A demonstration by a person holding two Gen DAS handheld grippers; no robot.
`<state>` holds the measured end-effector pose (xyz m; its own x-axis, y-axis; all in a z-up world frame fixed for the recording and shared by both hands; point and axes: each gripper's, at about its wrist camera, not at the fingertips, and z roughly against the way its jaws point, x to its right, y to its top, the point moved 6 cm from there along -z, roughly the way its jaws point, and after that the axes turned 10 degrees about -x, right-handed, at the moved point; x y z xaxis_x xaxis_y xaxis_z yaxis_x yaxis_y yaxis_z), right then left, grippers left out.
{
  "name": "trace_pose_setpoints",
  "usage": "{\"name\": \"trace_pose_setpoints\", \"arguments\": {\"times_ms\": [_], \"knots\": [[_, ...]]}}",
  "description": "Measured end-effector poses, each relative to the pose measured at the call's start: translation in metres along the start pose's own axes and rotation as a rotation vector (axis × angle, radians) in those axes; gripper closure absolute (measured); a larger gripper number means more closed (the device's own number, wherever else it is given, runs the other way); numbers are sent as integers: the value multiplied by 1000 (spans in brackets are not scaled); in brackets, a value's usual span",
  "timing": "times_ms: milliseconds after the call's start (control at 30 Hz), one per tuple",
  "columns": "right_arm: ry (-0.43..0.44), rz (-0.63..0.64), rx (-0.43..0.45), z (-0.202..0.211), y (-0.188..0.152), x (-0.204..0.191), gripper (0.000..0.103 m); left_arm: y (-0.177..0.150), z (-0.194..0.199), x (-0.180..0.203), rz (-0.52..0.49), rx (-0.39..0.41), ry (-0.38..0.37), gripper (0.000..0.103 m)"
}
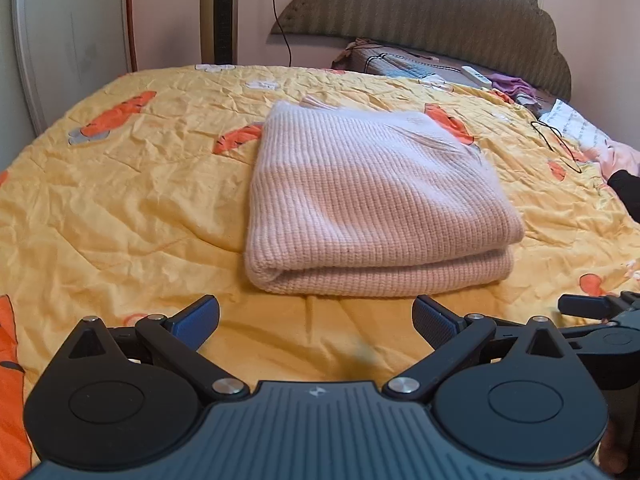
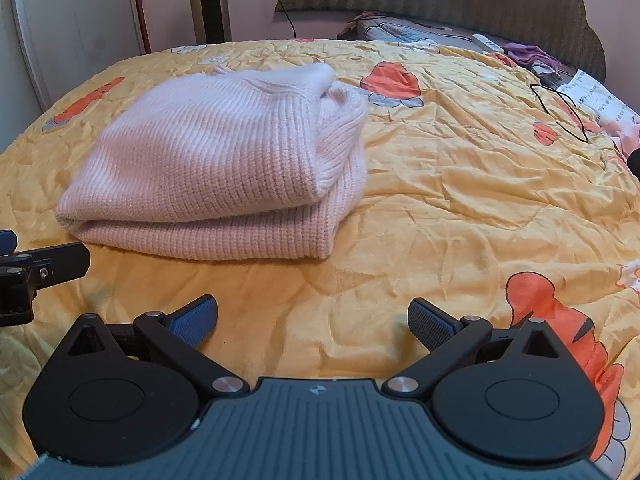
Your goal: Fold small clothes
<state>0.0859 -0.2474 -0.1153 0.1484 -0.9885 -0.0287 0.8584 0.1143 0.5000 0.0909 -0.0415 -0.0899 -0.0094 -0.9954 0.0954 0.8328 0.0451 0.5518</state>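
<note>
A pink knit sweater (image 1: 368,196) lies folded into a thick rectangle on a bed covered by a wrinkled yellow quilt (image 1: 120,184) printed with orange cartoon figures. In the left wrist view the sweater sits just ahead of the left hand-held gripper (image 1: 316,320), its rounded fold edge facing the camera; the blue-padded fingers (image 1: 198,320) are spread wide, grasping nothing and clear of the knit. In the right wrist view the sweater (image 2: 224,168) lies ahead and to the left of the right hand-held gripper (image 2: 312,318), whose fingers are likewise released and hover over bare quilt. A ribbed cuff or hem (image 2: 340,136) bunches at the sweater's right end, slightly raised above the folded layers. The left hand-held gripper's black finger shows at the left edge of the right view, near the sweater's front corner. At the head of the bed stand a scalloped padded headboard (image 1: 440,12), a folded blanket (image 1: 400,64), a white remote (image 1: 476,76) and purple cloth (image 1: 512,84). A black cable (image 1: 556,144) loops across the quilt's right side.
</note>
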Motion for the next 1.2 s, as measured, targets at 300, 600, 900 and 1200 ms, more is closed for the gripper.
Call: {"name": "trace_pose_setpoints", "arguments": {"times_ms": [300, 600, 900, 1200], "knots": [[2, -3, -3, -1, -1, 0, 0, 1, -2, -4, 37, -14, -24, 0], [4, -3, -3, 0, -2, -2, 0, 0, -4, -9, 57, -33, -46, 0], [4, -5, -5, -1, -2, -2, 0, 1, -4, -3, 39, -31, -50, 0], [7, -8, -8, -1, -2, -1, 0, 3, 2, -1, 37, 7, -53, 0]]}}
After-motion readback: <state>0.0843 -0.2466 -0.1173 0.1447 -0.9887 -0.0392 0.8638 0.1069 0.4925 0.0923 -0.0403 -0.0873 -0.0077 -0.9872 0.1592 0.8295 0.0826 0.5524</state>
